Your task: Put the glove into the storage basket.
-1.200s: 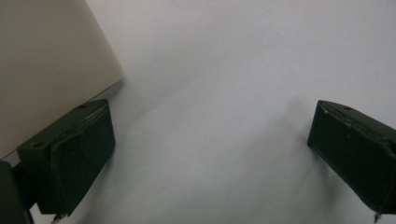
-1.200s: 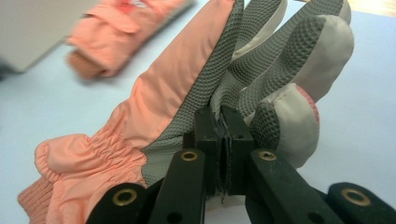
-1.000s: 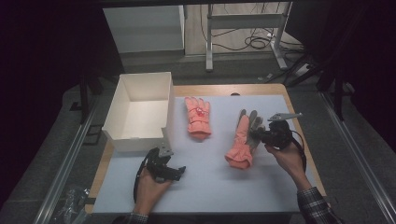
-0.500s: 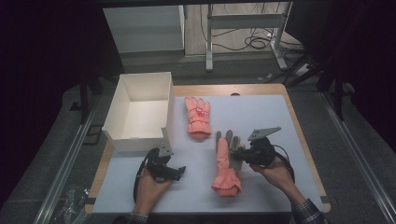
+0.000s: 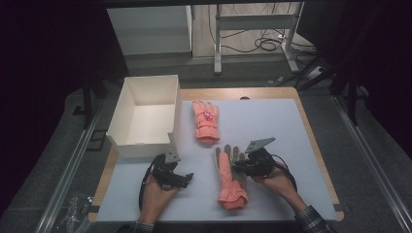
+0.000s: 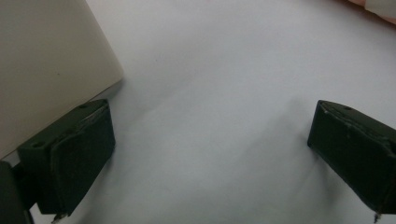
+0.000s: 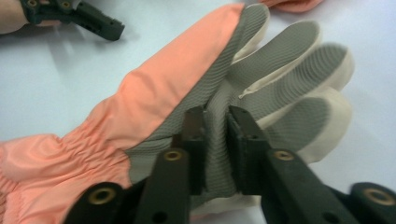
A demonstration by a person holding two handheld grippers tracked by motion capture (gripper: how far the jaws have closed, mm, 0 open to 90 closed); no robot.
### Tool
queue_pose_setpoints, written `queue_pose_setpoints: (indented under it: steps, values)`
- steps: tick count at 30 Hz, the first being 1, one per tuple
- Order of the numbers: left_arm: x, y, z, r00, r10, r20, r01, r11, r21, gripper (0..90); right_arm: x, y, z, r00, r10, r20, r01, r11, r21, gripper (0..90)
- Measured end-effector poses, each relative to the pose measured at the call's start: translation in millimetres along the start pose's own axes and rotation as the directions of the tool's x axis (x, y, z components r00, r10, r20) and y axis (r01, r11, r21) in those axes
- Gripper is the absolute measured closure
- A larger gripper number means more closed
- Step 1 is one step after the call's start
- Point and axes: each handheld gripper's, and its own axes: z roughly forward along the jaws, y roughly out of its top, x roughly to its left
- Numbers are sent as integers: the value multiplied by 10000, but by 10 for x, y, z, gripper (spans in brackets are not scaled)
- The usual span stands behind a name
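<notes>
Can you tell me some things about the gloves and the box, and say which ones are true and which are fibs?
1. The right gripper has a fold of the near glove between its fingers. True.
2. The box has a glove inside. False: nothing lies in it.
3. The far glove lies beside the box. True.
4. The left gripper holds a glove. False: its fingers stand wide apart over the bare mat.
5. The near glove shows its grey palm. True.
</notes>
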Motion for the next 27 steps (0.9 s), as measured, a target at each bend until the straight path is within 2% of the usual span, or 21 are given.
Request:
queue_pose_setpoints:
  steps: [2, 5, 13, 20, 24, 27]
  values:
    - [0, 0, 0, 10000, -3, 2, 3, 10000, 1, 7, -6, 10, -24, 10000, 31, 79, -30, 9999, -110, 743]
    - [-1, 0, 1, 10000, -24, 4, 24, 10000, -15, 7, -47, 71, -120, 9994, 122, 309, -107, 9987, -488, 671]
    - [-2, 0, 4, 10000, -47, -7, 47, 10000, -56, 7, -139, 254, -146, 9978, 257, 606, -197, 9950, -975, 584]
    - [2, 1, 0, 10000, 21, -2, -21, 10000, 2, 7, -282, 503, 2, 9955, 398, 863, -290, 9920, -1229, 517]
    - [-1, 0, 0, 10000, -33, 12, 33, 10000, 6, 7, -355, 634, 144, 9931, 216, 1150, -84, 9935, -1137, 498]
    - [-1, 0, 0, 10000, -34, 19, 34, 10000, -2, 7, -422, 723, 242, 9914, 431, 1235, -294, 9934, -1105, 501]
